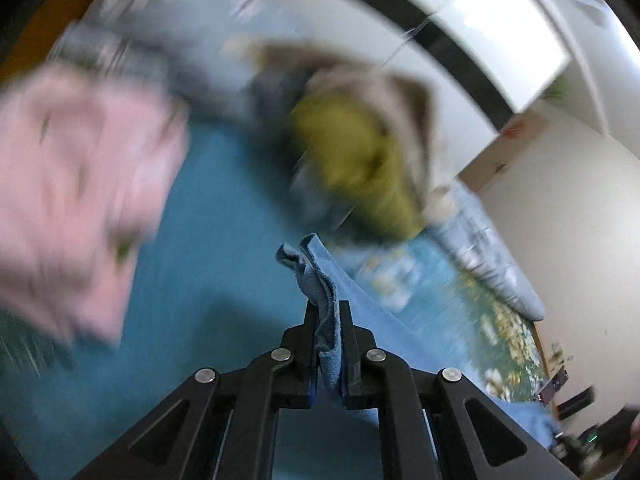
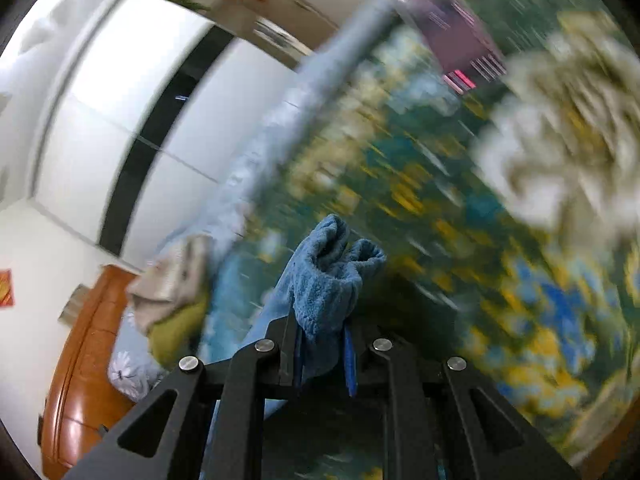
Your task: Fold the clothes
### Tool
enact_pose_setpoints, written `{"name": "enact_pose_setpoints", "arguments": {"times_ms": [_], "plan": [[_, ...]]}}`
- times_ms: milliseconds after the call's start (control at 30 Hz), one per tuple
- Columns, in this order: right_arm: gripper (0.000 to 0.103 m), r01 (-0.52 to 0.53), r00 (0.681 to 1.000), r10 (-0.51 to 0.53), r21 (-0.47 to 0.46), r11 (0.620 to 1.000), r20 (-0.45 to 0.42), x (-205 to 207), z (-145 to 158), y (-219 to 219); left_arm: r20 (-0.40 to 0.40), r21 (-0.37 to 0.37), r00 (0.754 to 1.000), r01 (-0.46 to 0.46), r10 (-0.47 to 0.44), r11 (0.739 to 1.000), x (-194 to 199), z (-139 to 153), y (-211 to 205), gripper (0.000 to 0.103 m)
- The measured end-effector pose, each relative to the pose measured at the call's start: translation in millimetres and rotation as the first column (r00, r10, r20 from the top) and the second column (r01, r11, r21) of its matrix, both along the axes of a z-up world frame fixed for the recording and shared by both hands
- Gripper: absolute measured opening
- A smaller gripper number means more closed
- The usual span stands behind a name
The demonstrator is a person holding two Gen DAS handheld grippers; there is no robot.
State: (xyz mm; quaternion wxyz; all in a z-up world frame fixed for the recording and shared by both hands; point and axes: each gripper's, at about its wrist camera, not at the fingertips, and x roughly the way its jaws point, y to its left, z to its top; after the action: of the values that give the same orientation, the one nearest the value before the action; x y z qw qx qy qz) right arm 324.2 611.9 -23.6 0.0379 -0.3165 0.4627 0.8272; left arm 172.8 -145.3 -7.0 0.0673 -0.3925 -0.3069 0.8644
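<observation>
Surface: bed cover, teal with yellow and white flowers, blurred.
Left gripper: clamped on blue towel edge.
Right gripper: pinching the towel's other bunched corner.
Beyond: pink garment, olive and beige pile.
Room: white wardrobe, wooden bed frame.

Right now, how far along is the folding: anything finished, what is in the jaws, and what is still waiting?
No finished fold is visible. In hand: the left gripper and right gripper are each shut on a bunch of the blue towel, lifted over the bed. Left: this towel, plus the loose olive-green garment and beige cloth heaped behind, and a pink item, too blurred to judge.
</observation>
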Motion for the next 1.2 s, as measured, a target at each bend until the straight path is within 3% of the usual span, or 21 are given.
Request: {"name": "enact_pose_setpoints", "arguments": {"times_ms": [67, 167, 500, 633, 800, 967, 1033, 1100, 1200], "plan": [[0.017, 0.012, 0.999, -0.011, -0.029, 0.999, 0.041, 3.3, -20.0, 2.6, 0.062, 0.002, 0.998, -0.020, 0.020, 1.000, 1.8, -23.9, -0.3, 0.008], [0.017, 0.020, 0.999, -0.017, -0.059, 0.998, 0.045, 6.7, -30.5, 5.1, 0.093, 0.004, 0.995, -0.042, 0.042, 0.999, 1.2, -34.1, -1.8, 0.008], [0.022, -0.005, 0.998, 0.005, 0.000, 1.000, 0.064, 5.7, -25.1, 2.8, 0.054, -0.067, 0.998, -0.032, 0.036, 0.997, -5.4, -11.2, 11.0, 0.008], [0.043, 0.000, 0.997, -0.003, 0.036, 0.999, 0.076, 14.5, -19.4, 10.0, 0.068, -0.072, 0.997, -0.041, 0.046, 0.997, -3.9, -17.6, 9.2, 0.008], [0.047, -0.006, 0.995, -0.007, 0.139, 0.990, 0.097, 18.1, -3.1, 15.6, 0.087, -0.058, 0.995, -0.042, 0.047, 0.997, -2.9, -27.5, 6.2, 0.008], [0.048, 0.079, 0.990, -0.101, 0.208, 0.975, 0.099, 23.6, 16.3, 32.2, 0.074, -0.065, 0.997, -0.025, 0.030, 0.998, -2.4, -29.1, 7.0, 0.008], [0.048, 0.037, 0.996, -0.057, 0.238, 0.971, 0.076, 12.0, 29.6, 21.9, 0.065, -0.071, 0.998, -0.017, 0.022, 0.997, -2.4, -28.8, 8.2, 0.008], [0.048, -0.072, 0.997, 0.058, 0.282, 0.957, 0.056, -13.7, 43.1, -5.2, 0.051, -0.080, 0.999, -0.009, 0.014, 0.997, -2.6, -27.6, 10.4, 0.008], [0.048, -0.261, 0.965, 0.252, 0.328, 0.908, 0.072, -63.4, 50.9, -59.2, 0.047, -0.085, 0.999, -0.002, 0.006, 0.996, -2.8, -27.8, 10.7, 0.008]]}}
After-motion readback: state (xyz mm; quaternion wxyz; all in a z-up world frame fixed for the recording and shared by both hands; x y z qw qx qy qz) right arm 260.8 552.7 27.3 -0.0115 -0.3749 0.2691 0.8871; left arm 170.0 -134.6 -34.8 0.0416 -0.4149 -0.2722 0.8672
